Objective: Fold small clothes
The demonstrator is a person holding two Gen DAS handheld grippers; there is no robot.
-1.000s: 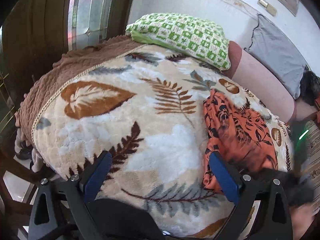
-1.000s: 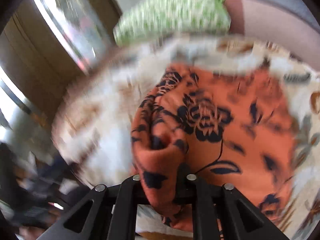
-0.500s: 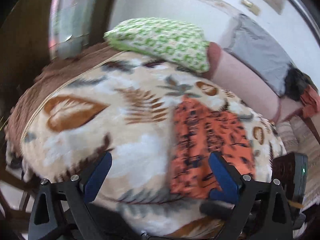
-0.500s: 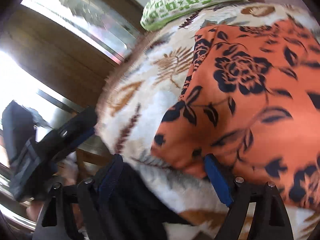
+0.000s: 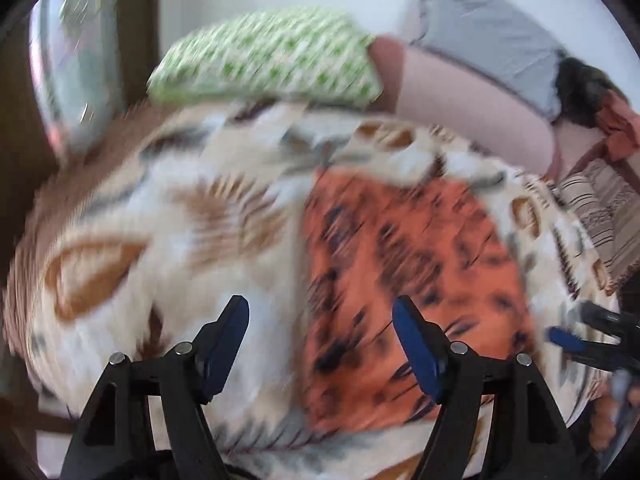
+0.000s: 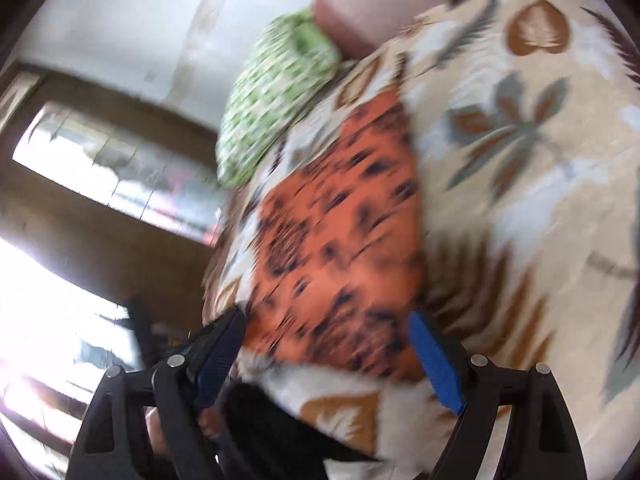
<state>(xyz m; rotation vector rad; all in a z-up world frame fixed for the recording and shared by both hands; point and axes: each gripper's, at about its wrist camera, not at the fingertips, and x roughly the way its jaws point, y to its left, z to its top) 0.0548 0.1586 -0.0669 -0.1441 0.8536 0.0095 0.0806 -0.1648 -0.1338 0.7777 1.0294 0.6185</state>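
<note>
An orange garment with dark flower print point(image 5: 408, 264) lies flat and folded on the leaf-patterned blanket point(image 5: 168, 216); it also shows in the right wrist view point(image 6: 340, 248). My left gripper point(image 5: 320, 320) is open and empty, above the garment's near left edge. My right gripper point(image 6: 326, 332) is open and empty, just in front of the garment's near edge. The right gripper's blue pad shows at the far right of the left wrist view point(image 5: 568, 340). Both views are motion-blurred.
A green checked pillow point(image 5: 268, 60) lies at the back of the bed. A pink bolster point(image 5: 472, 92) and a grey cushion point(image 5: 488, 36) lie behind it. A striped cloth point(image 5: 600, 216) sits at the right. A wooden window frame point(image 6: 100, 208) stands left of the bed.
The right gripper let go of the orange garment, opened, and drew back to the right. The garment now lies flat. The left gripper swung right, over the garment's edge.
</note>
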